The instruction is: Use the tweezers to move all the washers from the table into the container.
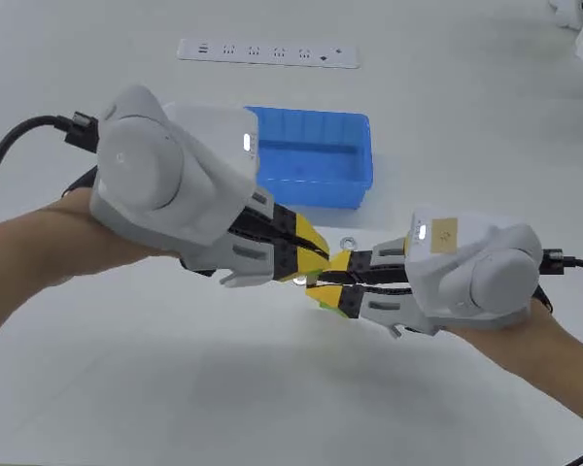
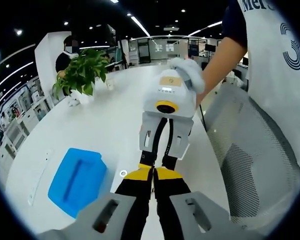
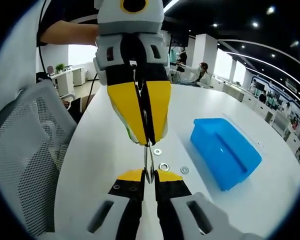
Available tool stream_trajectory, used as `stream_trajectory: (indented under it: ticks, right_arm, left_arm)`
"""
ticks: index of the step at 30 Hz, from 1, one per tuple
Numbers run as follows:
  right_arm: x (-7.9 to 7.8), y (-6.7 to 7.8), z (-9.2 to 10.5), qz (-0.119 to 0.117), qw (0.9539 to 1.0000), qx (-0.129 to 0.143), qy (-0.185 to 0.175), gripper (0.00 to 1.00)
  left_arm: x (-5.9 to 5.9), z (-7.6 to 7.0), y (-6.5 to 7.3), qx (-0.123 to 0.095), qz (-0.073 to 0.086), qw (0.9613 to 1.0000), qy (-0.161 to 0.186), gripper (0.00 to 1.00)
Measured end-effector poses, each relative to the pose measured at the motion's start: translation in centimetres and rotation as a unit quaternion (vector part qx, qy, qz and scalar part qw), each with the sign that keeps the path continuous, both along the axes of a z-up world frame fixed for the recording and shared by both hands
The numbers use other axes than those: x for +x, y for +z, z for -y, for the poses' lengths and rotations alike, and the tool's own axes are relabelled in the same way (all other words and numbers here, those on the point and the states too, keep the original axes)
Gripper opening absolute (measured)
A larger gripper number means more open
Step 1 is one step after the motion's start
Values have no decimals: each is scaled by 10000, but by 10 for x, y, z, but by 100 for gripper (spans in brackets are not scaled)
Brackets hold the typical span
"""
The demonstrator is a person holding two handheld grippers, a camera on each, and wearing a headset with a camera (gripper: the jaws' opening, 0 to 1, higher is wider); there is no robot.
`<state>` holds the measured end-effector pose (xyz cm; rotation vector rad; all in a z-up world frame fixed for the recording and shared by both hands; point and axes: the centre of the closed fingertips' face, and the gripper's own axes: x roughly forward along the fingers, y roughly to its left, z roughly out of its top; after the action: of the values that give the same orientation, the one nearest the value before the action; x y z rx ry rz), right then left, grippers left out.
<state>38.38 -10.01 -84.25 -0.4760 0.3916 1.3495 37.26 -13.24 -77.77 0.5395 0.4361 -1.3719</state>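
You have the tweezers [image 3: 146, 164] pinched from both sides. The left tool [image 1: 314, 254] has its yellow jaws closed narrow along the metal, and the right tool [image 1: 327, 284] is closed on the end nearest it, the two meeting nose to nose in the centre of the head view. This looks like a regrip, so settle which tool is to carry the tweezers before you loosen the other. Release one side only once the other plainly has a square hold, or the thin metal may swivel or drop. Aim for a hold partway along the legs, so that a squeeze closes the tips and leaves them free. The washers [image 3: 164, 166] lie flat on the white table [image 1: 175, 388] just beyond the jaws, three near one another in the lower middle of the right gripper view. The blue container [image 1: 311, 160] stands open close behind them, in the upper middle of the head view. Flat washers give little edge, so come at one low and from the side, take it by the rim or through the hole, and lift without nudging its neighbours.
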Motion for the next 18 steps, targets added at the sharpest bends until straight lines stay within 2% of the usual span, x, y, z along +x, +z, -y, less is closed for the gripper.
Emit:
stream_trajectory:
  ticks: [4,9,10,11,14,17,18]
  right_arm:
    - [-5,5,-11,37,9999,76,77,9]
    - [-7,6,-20,81,9997,42,212,9]
    - [-7,6,-20,126,9996,22,236,9]
    - [-7,7,-21,154,9996,2,257,9]
    - [-7,7,-20,153,9996,-17,252,10]
    - [-11,3,-17,151,9991,-198,340,5]
    - [-10,4,-18,183,9991,-180,327,2]
  left_arm:
    - [-2,-4,5,-27,38,10000,42,5]
    - [-5,-11,7,-79,83,9999,122,5]
    - [-4,-13,8,-148,112,9997,177,5]
    - [-5,-14,9,-209,58,9995,220,5]
    - [-3,-19,12,-407,32,9985,374,5]
    - [0,-23,16,-561,91,9972,494,5]
    - [-1,-23,19,-669,-9,9963,541,5]
